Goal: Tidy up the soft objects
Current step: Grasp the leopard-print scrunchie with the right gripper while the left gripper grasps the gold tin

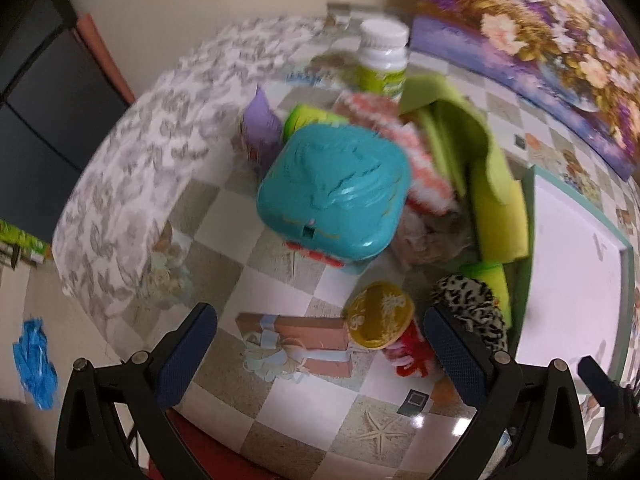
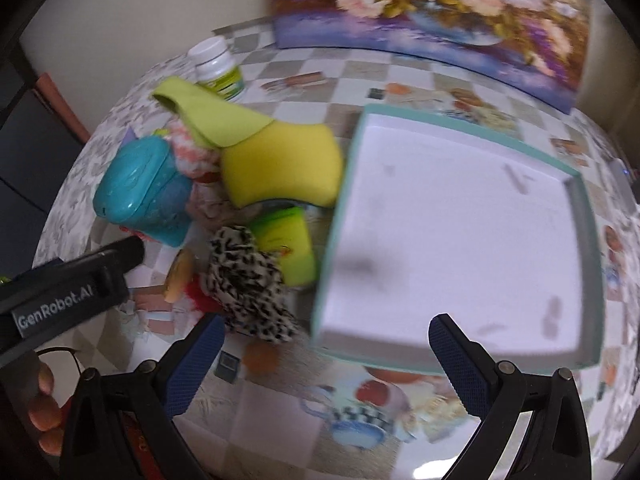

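Observation:
A heap of soft things lies on the checked tablecloth: a yellow-green sponge cloth (image 2: 280,168), a pink-white fluffy piece (image 1: 404,148), a leopard-print fabric (image 2: 248,280) and a red fluffy piece (image 1: 412,354). A teal plastic box (image 1: 332,192) sits on the heap's left side. An empty white tray with a teal rim (image 2: 460,240) stands right of the heap. My left gripper (image 1: 320,356) hangs open above the table's front edge, near a yellow round lid (image 1: 378,314). Over the tray's near rim, my right gripper (image 2: 326,364) is open and empty.
A white bottle with a green label (image 1: 382,60) stands behind the heap. A flower painting (image 2: 440,12) leans against the wall at the back. A grey-patterned cloth (image 1: 152,168) covers the table's left part. A blue bag (image 1: 34,364) lies on the floor.

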